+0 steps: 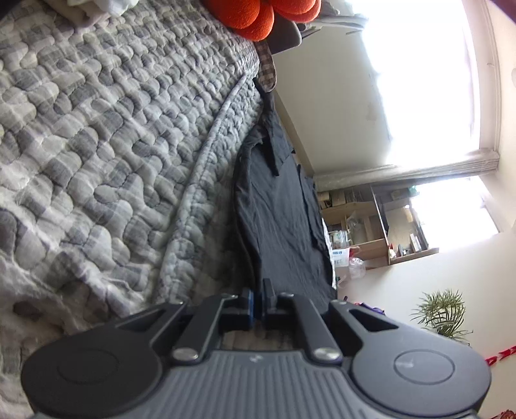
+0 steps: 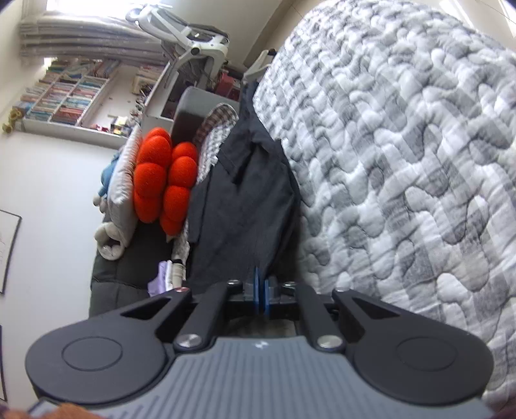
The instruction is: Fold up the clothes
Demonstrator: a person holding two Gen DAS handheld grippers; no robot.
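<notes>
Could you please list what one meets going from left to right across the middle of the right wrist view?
White wall → orange cushion → dark garment → grey quilt.

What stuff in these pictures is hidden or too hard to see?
- Dark garment: its near hem is hidden behind the left gripper, and likewise behind the right gripper in the right wrist view.
- Orange cushion: cut off by the top edge of the left wrist view.
- Shelf: items too small and washed out by window glare, left wrist view.
- Bookshelf: titles too small, right wrist view.
</notes>
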